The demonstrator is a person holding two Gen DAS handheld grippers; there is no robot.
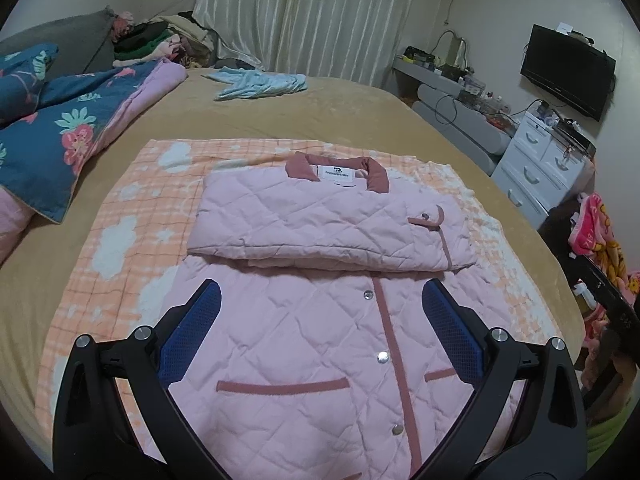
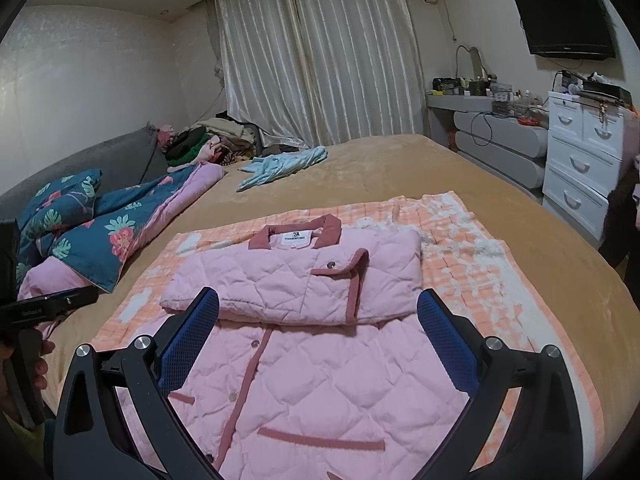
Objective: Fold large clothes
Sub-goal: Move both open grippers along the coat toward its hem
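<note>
A pink quilted jacket (image 1: 320, 340) (image 2: 312, 380) with dark-pink trim and snap buttons lies flat on an orange checked blanket (image 1: 132, 216) (image 2: 472, 280) on the bed. Both sleeves are folded across the chest below the collar (image 1: 340, 170) (image 2: 296, 234). My left gripper (image 1: 322, 304) hovers open over the jacket's lower front, its blue pads holding nothing. My right gripper (image 2: 318, 318) hangs open over the same area, just below the folded sleeves, also empty.
A blue floral quilt (image 1: 52, 132) (image 2: 92, 232) is bunched at the left. A light-blue garment (image 1: 260, 84) (image 2: 284, 166) lies farther back on the tan bedspread (image 1: 340, 112). White drawers (image 1: 540, 168) (image 2: 580, 156) stand at the right. The other gripper shows at the frame edges (image 1: 608, 300) (image 2: 44, 306).
</note>
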